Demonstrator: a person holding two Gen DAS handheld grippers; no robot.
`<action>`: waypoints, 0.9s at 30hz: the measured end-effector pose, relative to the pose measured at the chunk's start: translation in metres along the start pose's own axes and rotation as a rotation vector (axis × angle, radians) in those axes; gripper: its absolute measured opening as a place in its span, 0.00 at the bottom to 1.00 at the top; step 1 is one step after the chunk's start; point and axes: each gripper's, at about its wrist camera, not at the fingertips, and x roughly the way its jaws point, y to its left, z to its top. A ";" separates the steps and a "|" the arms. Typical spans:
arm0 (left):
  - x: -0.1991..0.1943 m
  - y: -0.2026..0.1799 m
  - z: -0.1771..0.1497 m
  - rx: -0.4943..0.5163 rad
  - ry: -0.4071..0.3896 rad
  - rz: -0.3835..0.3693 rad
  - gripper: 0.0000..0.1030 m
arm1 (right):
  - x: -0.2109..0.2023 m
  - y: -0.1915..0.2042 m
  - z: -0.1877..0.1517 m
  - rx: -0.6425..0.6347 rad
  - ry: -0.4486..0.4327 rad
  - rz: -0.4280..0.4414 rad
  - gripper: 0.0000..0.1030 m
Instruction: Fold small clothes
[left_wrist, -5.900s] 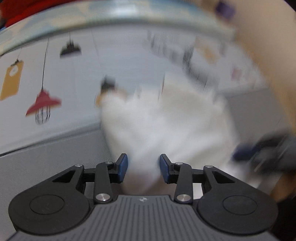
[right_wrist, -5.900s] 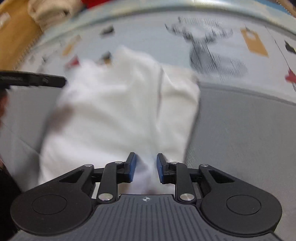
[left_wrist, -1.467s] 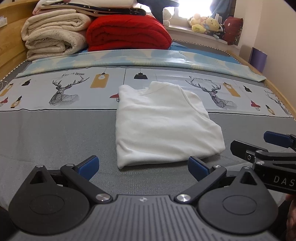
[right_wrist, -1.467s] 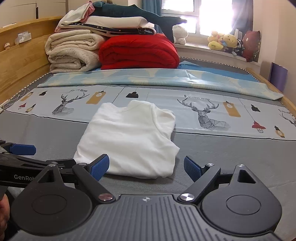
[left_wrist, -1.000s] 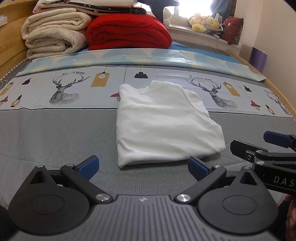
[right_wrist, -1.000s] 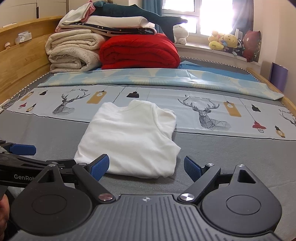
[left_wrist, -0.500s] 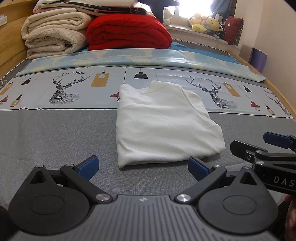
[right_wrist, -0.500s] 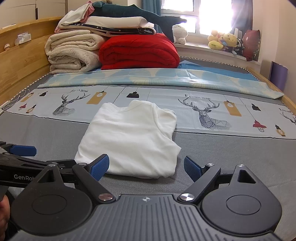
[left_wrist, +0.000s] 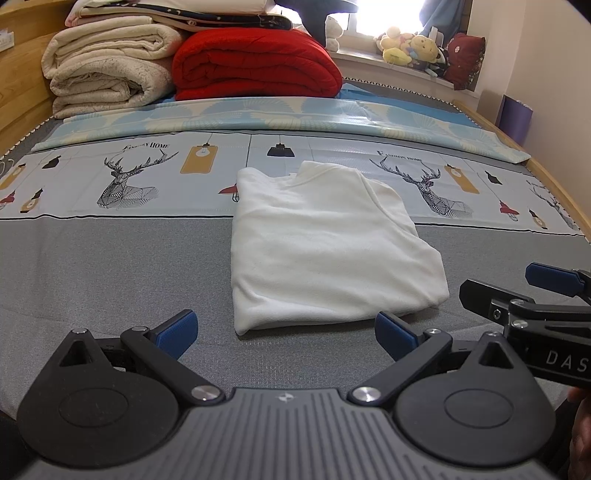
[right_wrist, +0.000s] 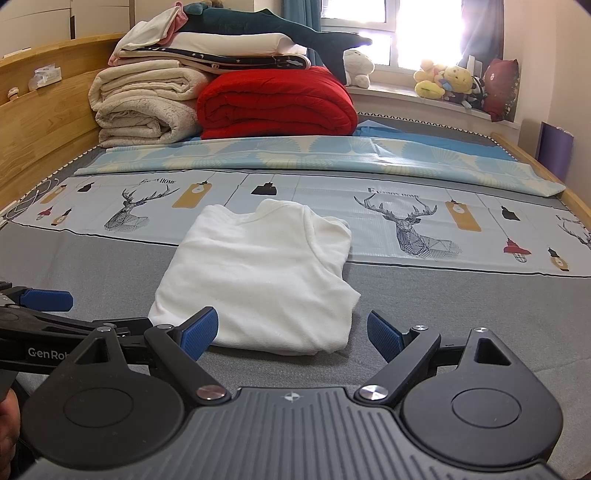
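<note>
The left gripper (left_wrist: 286, 334) is spread wide and holds nothing, its blue pads (left_wrist: 176, 332) hovering just short of the near edge of the folded white shirt (left_wrist: 325, 247). The right gripper (right_wrist: 291, 332) is likewise spread and empty, its pads (right_wrist: 199, 332) framing the shirt's near hem without touching it. Each gripper shows at the edge of the other's view, the right one to the right of the shirt, the left one to its left.

The shirt lies flat on the bed (left_wrist: 92, 266), its lower half on the grey cover and its collar end reaching onto the deer-print sheet (left_wrist: 125, 181). Beyond the shirt lies a light blue patterned blanket (right_wrist: 295, 155), then a folded red quilt (right_wrist: 277, 107) beside rolled cream blankets (right_wrist: 144, 107). Plush toys (right_wrist: 443, 83) sit on the windowsill behind, well apart from the shirt. Nothing lies between the grippers and the shirt.
</note>
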 end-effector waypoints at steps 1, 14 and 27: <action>0.000 0.000 0.000 0.001 0.000 0.000 0.99 | 0.000 0.000 0.000 0.000 0.000 0.000 0.86; 0.000 0.000 0.000 0.000 -0.001 0.000 0.99 | 0.000 0.000 0.000 0.000 0.001 0.000 0.86; 0.000 -0.001 0.002 0.003 -0.005 -0.002 0.99 | 0.000 -0.001 0.000 0.001 0.000 0.001 0.86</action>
